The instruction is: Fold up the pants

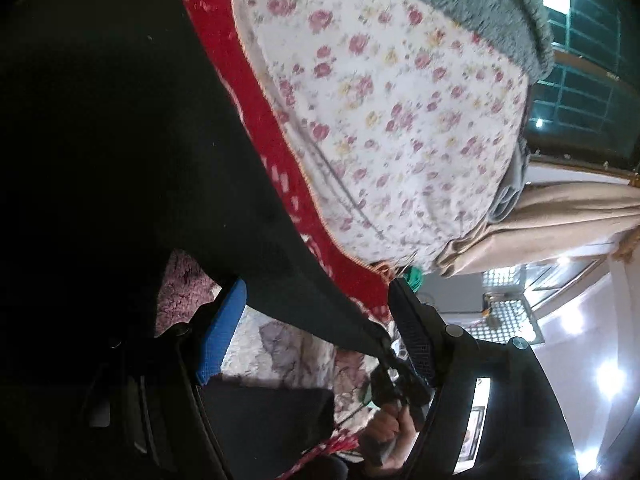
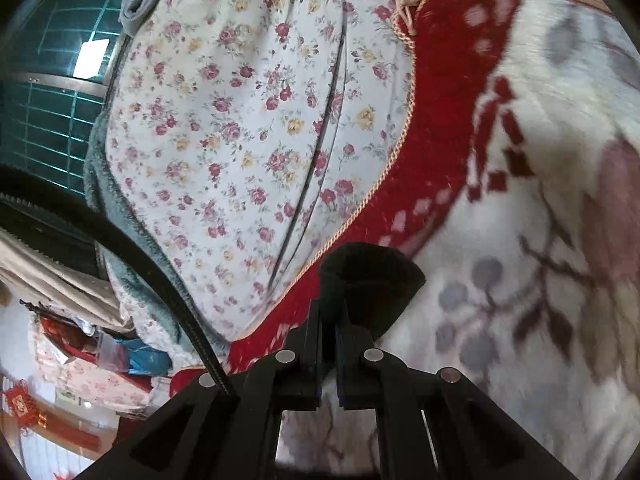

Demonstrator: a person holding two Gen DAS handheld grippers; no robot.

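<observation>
One black pants (image 1: 120, 140) corner pinched in right tongs (image 2: 329, 320).

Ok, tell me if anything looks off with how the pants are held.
The grip is uneven. The right claw is shut on a bunched corner of the black pants. The left claw stands open, and the pants merely drape between its fingers, with one edge pulled taut toward the other claw.

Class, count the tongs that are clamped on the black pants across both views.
1, possibly more. The right tongs pinch a fold of the pants. The left tongs stand open; the pants drape across them, hiding any contact.
</observation>
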